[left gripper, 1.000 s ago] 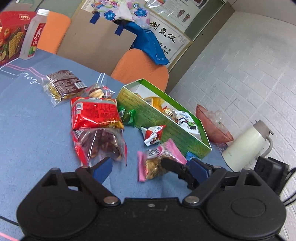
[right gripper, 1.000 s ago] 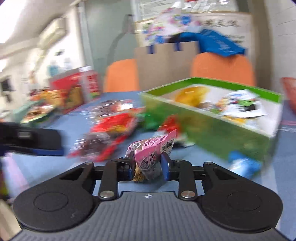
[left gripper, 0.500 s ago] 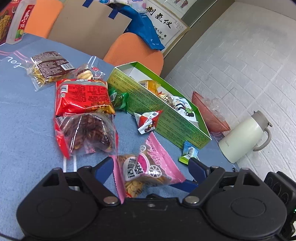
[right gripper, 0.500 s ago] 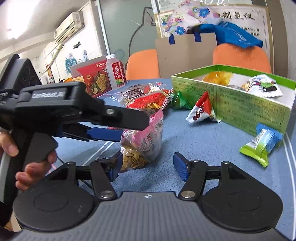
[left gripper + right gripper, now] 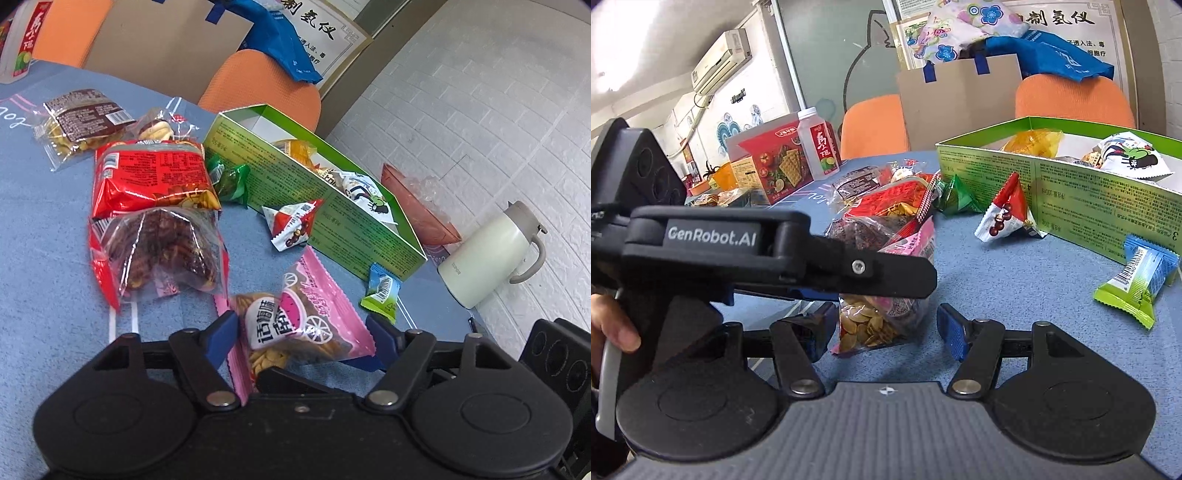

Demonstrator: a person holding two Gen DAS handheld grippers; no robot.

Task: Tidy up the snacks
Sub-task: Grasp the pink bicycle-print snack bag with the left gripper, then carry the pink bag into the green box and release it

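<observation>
Between your left tongs (image 5: 301, 338), spread apart, the pink seed packet (image 5: 295, 325) lies lengthwise left-to-right; your right tongs (image 5: 884, 328) also gape around it.

I count one pink seed packet (image 5: 306, 325) between my left jaws, and eight more snack packets on the cloth beyond them: two red bags (image 5: 151, 177), one brown packet (image 5: 85, 114), a clear-wrapped pastry (image 5: 155, 129), two small pyramid packs (image 5: 291, 225), one blue-green candy (image 5: 382, 291). One green box (image 5: 332, 206), one jug (image 5: 487, 254), one bottle (image 5: 817, 144).
</observation>
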